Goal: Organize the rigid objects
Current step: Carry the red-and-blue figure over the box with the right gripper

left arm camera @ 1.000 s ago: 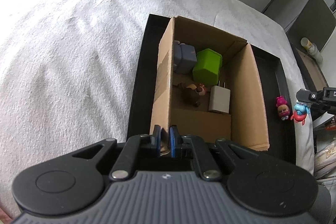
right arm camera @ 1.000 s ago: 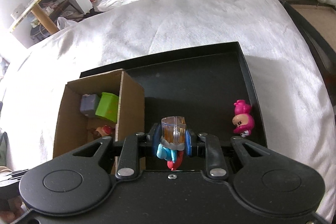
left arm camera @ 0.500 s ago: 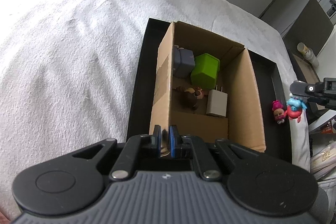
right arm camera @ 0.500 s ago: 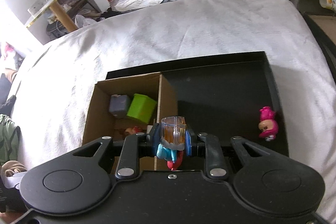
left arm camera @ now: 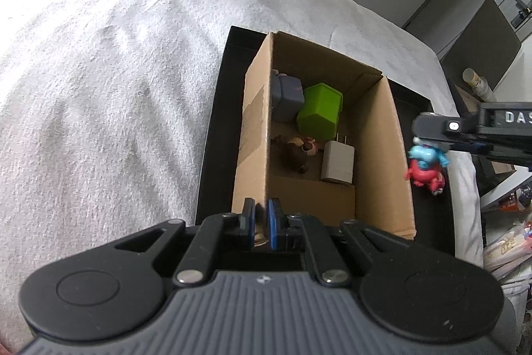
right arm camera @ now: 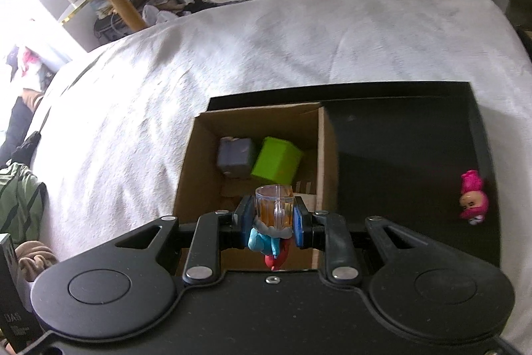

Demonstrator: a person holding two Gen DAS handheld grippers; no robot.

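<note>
White blanket (right arm camera: 299, 49) underlies black tray (right arm camera: 415, 128). Left gripper (left arm camera: 262, 222) pinches cardboard box (left arm camera: 382, 155) wall; right gripper (right arm camera: 273, 222) ("DAS" partly legible) clamps blue-red figurine (right arm camera: 266, 243), lower centre. Box holds white charger (left arm camera: 337, 162), green cube (right arm camera: 276, 160), grey block (right arm camera: 234, 155); pink figurine (right arm camera: 472, 198) right.

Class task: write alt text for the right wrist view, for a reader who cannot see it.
The right gripper grips a small blue-and-red toy figure above an open cardboard box in a black tray on a white blanket. The box holds a green block and a grey block; a pink figure lies in the tray.
</note>
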